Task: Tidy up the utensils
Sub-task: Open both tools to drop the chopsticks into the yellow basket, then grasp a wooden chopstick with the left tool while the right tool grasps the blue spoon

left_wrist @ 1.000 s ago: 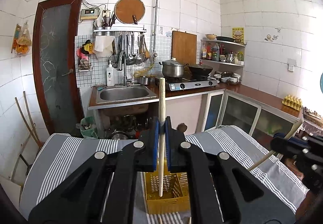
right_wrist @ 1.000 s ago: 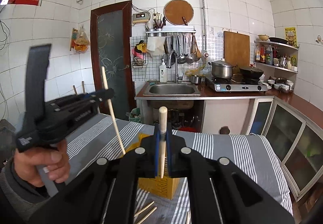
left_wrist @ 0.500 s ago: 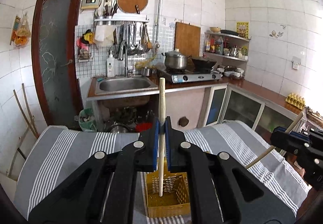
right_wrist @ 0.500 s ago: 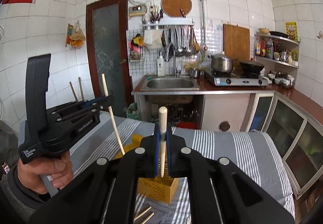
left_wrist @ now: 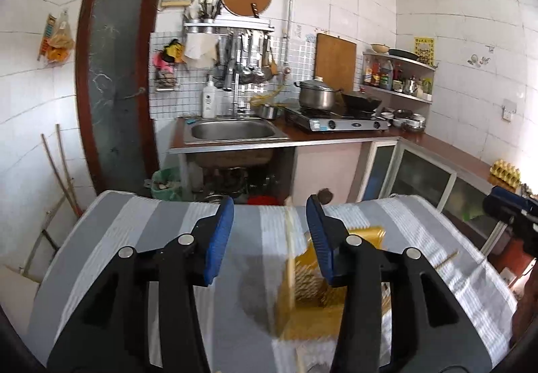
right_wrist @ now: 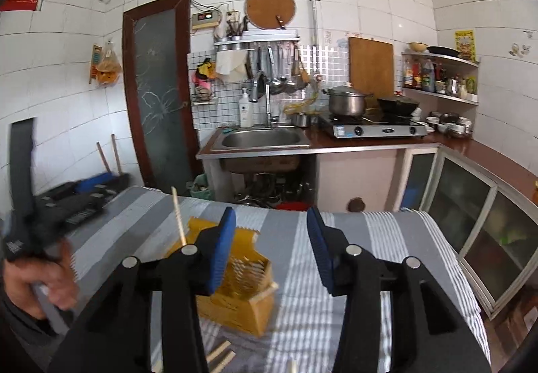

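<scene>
A yellow slotted utensil basket [left_wrist: 312,292] [right_wrist: 235,285] stands on the grey and white striped tablecloth [left_wrist: 134,238]. My left gripper [left_wrist: 270,238] is open above it; a blurred wooden chopstick [left_wrist: 290,255] stands between its jaws, free of the pads, its lower end at the basket. My right gripper [right_wrist: 269,248] is open and empty. In the right wrist view a chopstick [right_wrist: 179,221] leans upright at the basket's left side. The left gripper [right_wrist: 67,205] also shows there, blurred, at the left.
Loose chopsticks [right_wrist: 220,353] lie on the cloth in front of the basket, and one [left_wrist: 445,258] lies to its right. A sink [left_wrist: 232,131], a stove with a pot [left_wrist: 317,94] and cabinets stand beyond the table. A door [left_wrist: 114,87] is at the left.
Both grippers were shut on chopsticks; both have opened. The chopsticks have dropped towards the basket. The left view is blurred with motion.
</scene>
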`<state>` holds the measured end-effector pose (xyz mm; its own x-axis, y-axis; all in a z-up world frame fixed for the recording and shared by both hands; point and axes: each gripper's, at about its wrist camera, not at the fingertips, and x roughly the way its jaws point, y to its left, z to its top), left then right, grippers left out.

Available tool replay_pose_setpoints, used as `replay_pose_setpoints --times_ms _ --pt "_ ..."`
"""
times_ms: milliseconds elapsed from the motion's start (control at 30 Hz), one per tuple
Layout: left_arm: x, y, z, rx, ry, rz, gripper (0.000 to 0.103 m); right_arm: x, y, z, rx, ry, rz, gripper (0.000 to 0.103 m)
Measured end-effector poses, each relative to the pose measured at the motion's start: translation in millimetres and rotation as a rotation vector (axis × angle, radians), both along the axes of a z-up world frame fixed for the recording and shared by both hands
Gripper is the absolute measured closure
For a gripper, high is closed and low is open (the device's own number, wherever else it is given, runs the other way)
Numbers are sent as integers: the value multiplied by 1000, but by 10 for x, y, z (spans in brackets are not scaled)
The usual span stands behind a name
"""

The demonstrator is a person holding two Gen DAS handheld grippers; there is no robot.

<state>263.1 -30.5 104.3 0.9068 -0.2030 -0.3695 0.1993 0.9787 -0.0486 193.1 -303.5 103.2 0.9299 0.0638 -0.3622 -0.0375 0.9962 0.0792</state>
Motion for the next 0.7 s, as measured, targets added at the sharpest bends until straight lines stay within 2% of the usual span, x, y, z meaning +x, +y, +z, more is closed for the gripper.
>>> replay_pose_setpoints --times_ms 233,367,500,600,700 --pt "-641 448 -442 44 50 85 59 -433 -322 -580 12 94 -82 59" --pt "-1067 587 -863 60 127 100 59 -808 -347 -1053 16 170 -95 59" --pt "-1434 678 -1290 29 231 106 59 -1143 -303 -1448 22 256 -101 59" --pt "-1611 641 -1525 19 298 95 59 -1309 -254 -1672 22 308 -89 59" --pt "-1712 539 -1691 43 343 60 59 -1355 -205 -1761 25 332 -72 59"
